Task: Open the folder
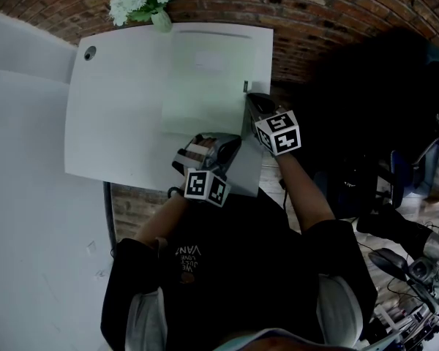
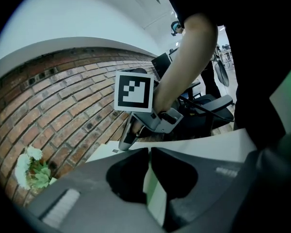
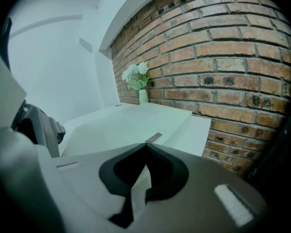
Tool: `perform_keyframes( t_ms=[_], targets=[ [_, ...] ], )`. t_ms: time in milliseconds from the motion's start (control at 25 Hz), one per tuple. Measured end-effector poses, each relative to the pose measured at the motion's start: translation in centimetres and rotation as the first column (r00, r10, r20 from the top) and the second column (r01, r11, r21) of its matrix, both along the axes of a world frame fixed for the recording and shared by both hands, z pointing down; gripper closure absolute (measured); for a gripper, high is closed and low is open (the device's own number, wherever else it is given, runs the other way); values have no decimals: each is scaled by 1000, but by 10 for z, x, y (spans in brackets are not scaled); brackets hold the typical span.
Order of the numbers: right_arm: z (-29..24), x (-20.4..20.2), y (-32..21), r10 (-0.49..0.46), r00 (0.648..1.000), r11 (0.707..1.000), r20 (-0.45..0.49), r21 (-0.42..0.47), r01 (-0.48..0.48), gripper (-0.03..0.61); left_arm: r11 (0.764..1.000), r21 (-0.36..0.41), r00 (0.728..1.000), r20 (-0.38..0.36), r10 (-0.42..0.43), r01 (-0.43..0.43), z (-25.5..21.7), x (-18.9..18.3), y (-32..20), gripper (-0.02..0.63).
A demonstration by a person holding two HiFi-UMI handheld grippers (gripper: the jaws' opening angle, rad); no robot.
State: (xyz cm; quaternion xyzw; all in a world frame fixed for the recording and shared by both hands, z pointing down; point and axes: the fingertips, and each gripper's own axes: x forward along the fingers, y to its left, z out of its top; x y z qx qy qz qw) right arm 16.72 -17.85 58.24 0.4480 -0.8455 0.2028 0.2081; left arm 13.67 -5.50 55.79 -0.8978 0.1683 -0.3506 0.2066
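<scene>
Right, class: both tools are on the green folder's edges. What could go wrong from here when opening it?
The left tool pinches the folder at its near edge; if it caught both covers, the whole folder may lift instead of opening.
The right tool is clamped on the right edge by the metal clip; pulling against it could crease or tear the thin cover.
The flower vase stands near the folder's far corner; a swinging cover might tip it.

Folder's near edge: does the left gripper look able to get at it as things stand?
Yes, apparently: the left gripper has its fingers pinching the pale green edge of the folder, with nothing in the way.
</scene>
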Motion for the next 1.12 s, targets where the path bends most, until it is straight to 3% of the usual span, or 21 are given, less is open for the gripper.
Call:
perform_keyframes(
  t_ms=[1120],
  targets=[
    [1,-2,0,-6,1000,1000,-17,1,6,580,991,-34,985,-117,-131,127,-38,-12,-17,612]
  ],
)
